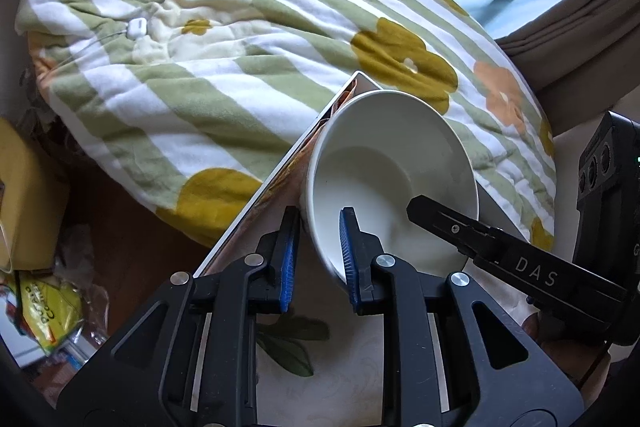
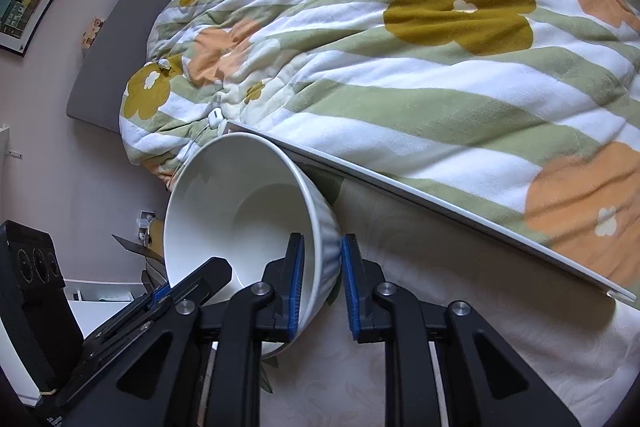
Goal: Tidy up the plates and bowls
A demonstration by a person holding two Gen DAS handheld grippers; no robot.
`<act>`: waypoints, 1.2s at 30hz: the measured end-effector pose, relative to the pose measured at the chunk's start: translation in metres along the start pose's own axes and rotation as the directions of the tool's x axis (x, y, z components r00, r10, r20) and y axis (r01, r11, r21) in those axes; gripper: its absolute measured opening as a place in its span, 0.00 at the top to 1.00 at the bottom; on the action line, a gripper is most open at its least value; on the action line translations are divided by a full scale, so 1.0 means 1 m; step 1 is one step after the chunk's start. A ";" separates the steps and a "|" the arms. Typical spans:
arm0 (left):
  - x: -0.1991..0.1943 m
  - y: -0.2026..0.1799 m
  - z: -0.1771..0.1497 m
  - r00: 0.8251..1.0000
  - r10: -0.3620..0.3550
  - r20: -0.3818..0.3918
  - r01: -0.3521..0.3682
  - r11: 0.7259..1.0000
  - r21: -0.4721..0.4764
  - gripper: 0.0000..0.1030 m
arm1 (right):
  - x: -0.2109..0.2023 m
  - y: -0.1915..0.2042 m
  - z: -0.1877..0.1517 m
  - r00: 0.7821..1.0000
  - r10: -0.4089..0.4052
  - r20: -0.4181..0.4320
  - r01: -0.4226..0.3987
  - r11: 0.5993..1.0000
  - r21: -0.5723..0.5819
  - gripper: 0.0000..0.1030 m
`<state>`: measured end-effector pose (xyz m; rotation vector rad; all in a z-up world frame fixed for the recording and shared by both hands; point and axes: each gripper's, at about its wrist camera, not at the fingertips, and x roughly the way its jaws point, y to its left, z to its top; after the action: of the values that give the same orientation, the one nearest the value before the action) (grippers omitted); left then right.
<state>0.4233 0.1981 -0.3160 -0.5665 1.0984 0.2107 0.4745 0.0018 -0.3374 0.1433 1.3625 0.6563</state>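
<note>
A white ribbed bowl [image 1: 380, 163] [image 2: 224, 203] stands tilted over a table with a pale leaf-patterned cloth [image 1: 340, 367]. My left gripper [image 1: 318, 251] is shut on the bowl's near wall, one blue pad outside and one inside. My right gripper [image 2: 320, 275] is shut on the opposite side of the rim in the same way. In the left wrist view, one of the right gripper's fingers [image 1: 448, 225] reaches into the bowl. In the right wrist view, one of the left gripper's fingers [image 2: 192, 287] shows at the bowl's lower left rim.
The table's white edge [image 1: 280, 179] [image 2: 440, 203] runs right behind the bowl, against a bed with a green-striped flower quilt [image 1: 240, 67] [image 2: 400, 75]. A snack bag [image 1: 48, 315] lies on the floor at left. A black socket block [image 1: 604, 179] stands at right.
</note>
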 end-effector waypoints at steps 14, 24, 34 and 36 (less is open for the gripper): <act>-0.109 -0.081 -0.058 0.992 -0.039 0.123 0.022 0.991 0.135 0.83 | -0.124 0.000 -0.062 0.985 0.036 0.172 -0.034 0.999 -0.016 0.83; -0.167 -0.182 -0.167 0.985 -0.129 0.113 0.093 0.957 0.276 0.83 | -0.252 -0.054 -0.169 0.953 -0.044 0.299 0.031 0.998 0.047 0.83; -0.185 -0.269 -0.291 0.976 -0.219 0.019 0.194 0.900 0.390 0.83 | -0.339 -0.122 -0.272 0.918 -0.156 0.365 0.103 0.982 0.161 0.83; -0.184 -0.279 -0.309 0.975 -0.220 -0.009 0.205 0.890 0.406 0.83 | -0.348 -0.133 -0.287 0.914 -0.181 0.363 0.122 0.976 0.180 0.83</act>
<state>0.2197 -0.1794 -0.1642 -0.3028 0.9978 -0.1974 0.2323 -0.3624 -0.1663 0.2708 1.0365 0.3673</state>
